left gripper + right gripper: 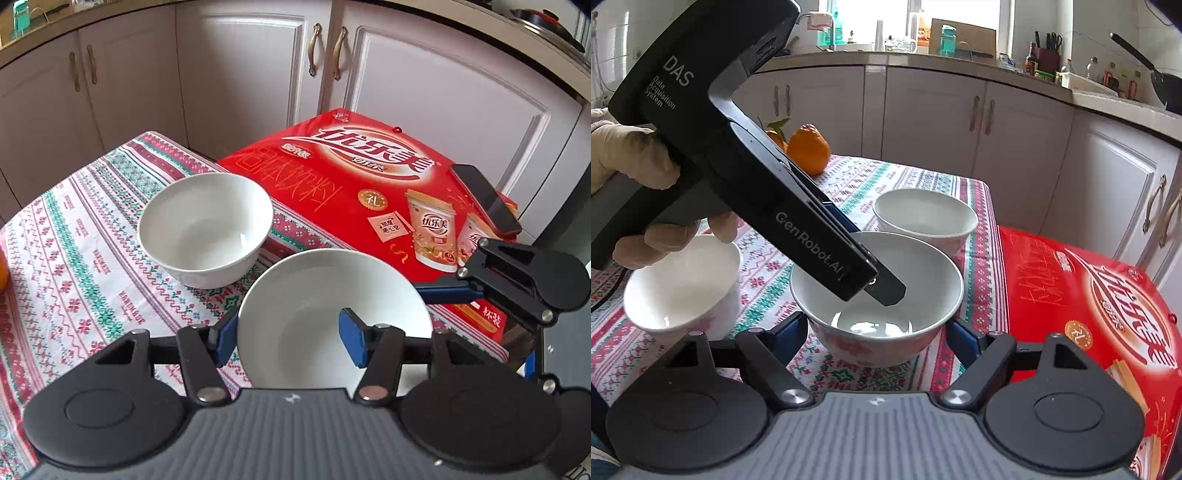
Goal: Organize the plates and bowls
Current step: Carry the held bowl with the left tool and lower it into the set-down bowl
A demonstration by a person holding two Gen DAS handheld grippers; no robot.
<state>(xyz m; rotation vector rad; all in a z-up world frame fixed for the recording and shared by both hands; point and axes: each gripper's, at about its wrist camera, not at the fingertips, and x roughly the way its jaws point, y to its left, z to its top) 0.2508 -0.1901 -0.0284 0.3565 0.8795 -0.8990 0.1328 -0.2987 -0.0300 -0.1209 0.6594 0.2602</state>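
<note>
Left wrist view: the left gripper point(290, 336) has its jaws closed on the near rim of a white ceramic bowl with a pink flower pattern outside point(314, 295), one blue pad inside the wall and one outside. This bowl sits on the surface, on a red, green and white patterned tablecloth point(74, 240), just left of the flat red cardboard drink box point(332, 177). Right wrist view: the right gripper point(877, 332) has its jaws partly open around the same bowl, a pad against its outer wall on each side. A plain white bowl point(205, 229) stands farther back, also left of the red box. A third white bowl point(683, 284) lies well left of the box, under a gloved hand point(631, 158). A dark phone point(487, 199) rests on the box's right edge
</note>
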